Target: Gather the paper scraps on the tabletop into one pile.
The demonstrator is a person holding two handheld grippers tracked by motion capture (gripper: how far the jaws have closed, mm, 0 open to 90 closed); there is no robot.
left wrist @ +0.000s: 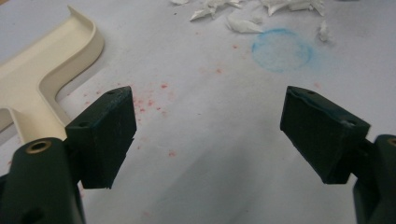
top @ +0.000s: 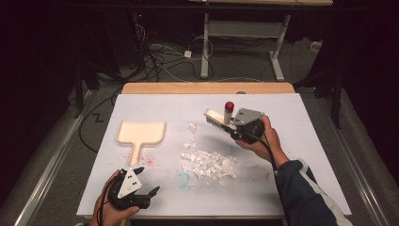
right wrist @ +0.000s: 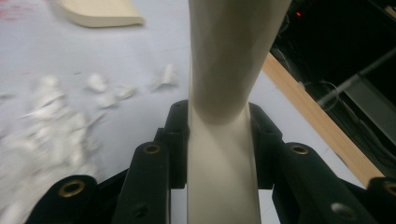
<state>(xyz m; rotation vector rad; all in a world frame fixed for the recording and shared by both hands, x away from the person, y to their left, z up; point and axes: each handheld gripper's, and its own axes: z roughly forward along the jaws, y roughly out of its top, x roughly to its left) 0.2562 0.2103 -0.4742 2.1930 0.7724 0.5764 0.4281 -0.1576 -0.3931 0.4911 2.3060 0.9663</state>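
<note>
Barely begun: brush (top: 221, 120) clamped in right gripper (top: 234, 126) above table (top: 301, 141), left gripper (top: 149, 194) empty, jaws apart; paper scraps (top: 209, 164) unswept, dustpan (top: 140, 133) lying untouched nearby.

A dim lab or recording studio rather than a home. A wooden table (top: 207, 88) covered with a white sheet (top: 291, 141) stands on grey carpet. Behind it, loose cables (top: 160, 56) tangle across the floor near the white metal legs of a height-adjustable desk (top: 244, 33). Dark, black-draped surroundings close in on both sides, and metal rails (top: 42, 174) run along the floor beside the table. A person seated at the near edge works with handheld instrumented tools trailing cables, fitting a test setup.
</note>
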